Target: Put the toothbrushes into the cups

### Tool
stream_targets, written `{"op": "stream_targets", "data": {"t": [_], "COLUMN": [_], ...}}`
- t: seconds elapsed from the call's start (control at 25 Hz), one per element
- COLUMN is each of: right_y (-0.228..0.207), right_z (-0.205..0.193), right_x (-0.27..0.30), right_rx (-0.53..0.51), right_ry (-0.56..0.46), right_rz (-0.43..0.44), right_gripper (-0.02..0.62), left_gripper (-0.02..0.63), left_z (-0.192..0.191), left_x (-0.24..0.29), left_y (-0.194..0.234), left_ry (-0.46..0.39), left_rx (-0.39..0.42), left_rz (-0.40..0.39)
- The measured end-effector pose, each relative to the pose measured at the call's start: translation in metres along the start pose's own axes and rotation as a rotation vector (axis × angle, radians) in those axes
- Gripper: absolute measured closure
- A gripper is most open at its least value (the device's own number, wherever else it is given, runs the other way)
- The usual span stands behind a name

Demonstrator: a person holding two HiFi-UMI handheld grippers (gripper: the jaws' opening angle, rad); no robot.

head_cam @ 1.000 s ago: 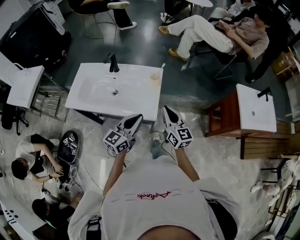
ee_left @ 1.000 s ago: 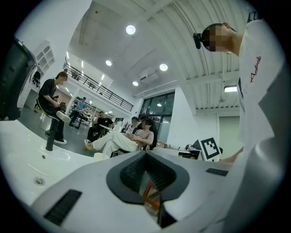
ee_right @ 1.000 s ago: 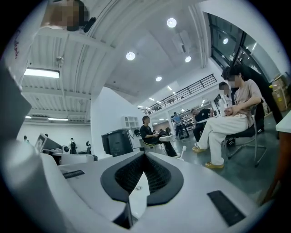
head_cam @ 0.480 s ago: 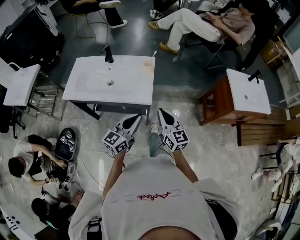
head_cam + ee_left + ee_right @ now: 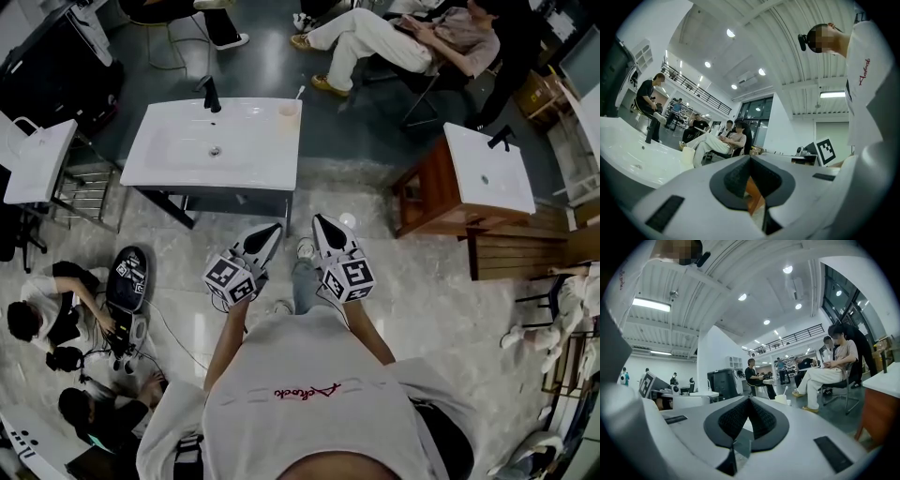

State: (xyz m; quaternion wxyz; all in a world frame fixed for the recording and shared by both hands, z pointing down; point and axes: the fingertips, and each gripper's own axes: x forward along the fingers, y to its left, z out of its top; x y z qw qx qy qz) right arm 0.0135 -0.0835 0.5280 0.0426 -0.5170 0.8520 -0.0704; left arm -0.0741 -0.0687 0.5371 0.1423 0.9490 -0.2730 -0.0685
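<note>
Looking for the toothbrushes, I find only one thin white stick (image 5: 299, 93) leaning out of a small pale cup (image 5: 288, 112). The cup is at the right rear corner of the white basin surface (image 5: 178, 159), upper left of centre in the head view. The stick is too small to confirm as a brush. I'd judge it light, stiff and slippery, best pinched mid-handle, and the cup looks easy to tip. The left tongs (image 5: 273, 230) and the right tongs (image 5: 317, 221) are both pressed together on nothing, mid-frame, well apart from the surface. I can see no other brushes or cups.
</note>
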Motion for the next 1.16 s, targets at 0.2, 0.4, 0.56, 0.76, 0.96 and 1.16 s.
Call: {"op": "stream_targets", "data": {"t": [0.2,0.4,0.56,0.76,0.96,1.16], "right_y": [0.002,0.004,0.002,0.000,-0.001,0.000], "right_z": [0.000,0.000,0.001,0.001,0.004,0.002], "right_x": [-0.013,-0.023,-0.027,-0.029,-0.026,-0.024], "right_rx": [0.005,0.002,0.001,0.004,0.001,0.004], "right_ry": [-0.006,-0.014,-0.024,-0.029,-0.033,-0.035], "right_rz": [-0.004,-0.013,-0.026,-0.041,-0.048,-0.053], "right_gripper": [0.583,0.582,0.583,0.583,0.583,0.583], "left_gripper": [0.597,0.597,0.597,0.597,0.597,0.597], "left_z": [-0.005,-0.008,-0.006,-0.007,-0.003,-0.003], "left_x": [-0.006,-0.007,-0.005,-0.002,0.001,-0.002], "left_y": [-0.013,-0.021,-0.025,-0.028,-0.026,-0.022], "left_ry": [-0.002,0.002,0.002,0.007,0.008,0.004], "left_rx": [-0.001,0.008,0.022,0.023,0.028,0.029], "left_rz": [0.001,-0.008,-0.024,-0.046,-0.058,-0.057]}}
